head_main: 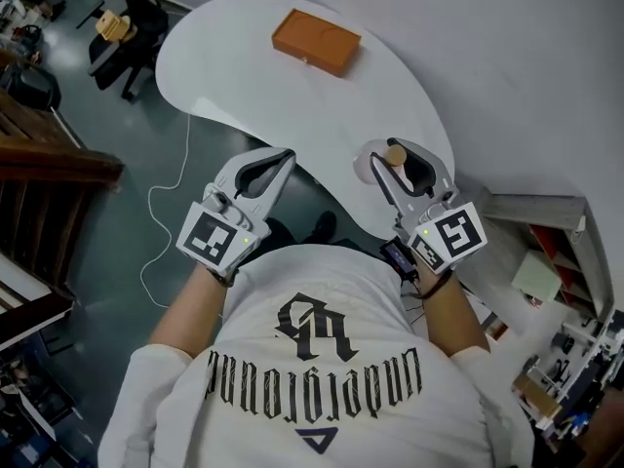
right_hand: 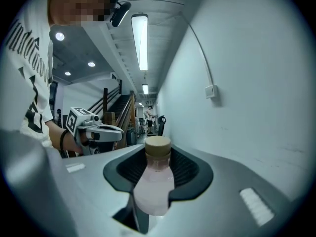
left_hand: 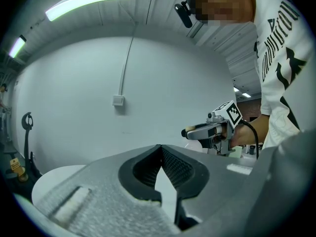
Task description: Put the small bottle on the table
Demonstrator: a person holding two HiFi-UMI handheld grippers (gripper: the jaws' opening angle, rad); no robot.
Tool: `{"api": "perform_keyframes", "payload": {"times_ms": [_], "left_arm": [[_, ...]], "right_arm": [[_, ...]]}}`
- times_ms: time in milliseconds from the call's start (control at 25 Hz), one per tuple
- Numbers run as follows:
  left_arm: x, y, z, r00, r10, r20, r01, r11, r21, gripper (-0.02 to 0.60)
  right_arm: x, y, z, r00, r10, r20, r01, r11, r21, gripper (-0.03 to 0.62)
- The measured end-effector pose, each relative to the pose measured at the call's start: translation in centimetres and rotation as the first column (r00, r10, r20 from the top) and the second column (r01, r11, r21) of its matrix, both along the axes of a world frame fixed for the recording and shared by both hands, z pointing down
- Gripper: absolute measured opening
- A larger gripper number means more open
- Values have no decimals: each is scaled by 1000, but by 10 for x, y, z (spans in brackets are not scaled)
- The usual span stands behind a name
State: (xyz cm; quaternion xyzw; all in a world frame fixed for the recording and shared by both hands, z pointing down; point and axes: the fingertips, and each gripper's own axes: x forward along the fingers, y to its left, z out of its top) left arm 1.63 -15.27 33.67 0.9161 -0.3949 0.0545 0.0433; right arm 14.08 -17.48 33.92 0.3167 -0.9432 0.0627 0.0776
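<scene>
My right tongs grasp the small clear bottle of pale pink liquid with a tan cap, in the air by the near edge of the white rounded worktop. That is about five o'clock from the orange-brown flat box. My left tongs are clenched on nothing. Lowering, setting down and releasing remain.

Glossy white table, translucent plastic bottle
</scene>
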Motion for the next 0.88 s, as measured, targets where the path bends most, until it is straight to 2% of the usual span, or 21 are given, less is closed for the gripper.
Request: {"api": "perform_keyframes", "payload": {"times_ms": [360, 640, 880], "left_arm": [[-6, -63, 19, 1000, 26, -11, -27, 999, -35, 8], [-18, -111, 39, 995, 99, -16, -100, 992, -82, 8], [-24, -149, 61, 990, 135, -39, -139, 981, -139, 8]], "right_arm": [[-3, -55, 34, 999, 14, -39, -16, 999, -40, 138], [-18, -94, 61, 994, 80, -75, -85, 993, -76, 138], [-32, -121, 94, 989, 97, -110, -110, 988, -111, 138]]}}
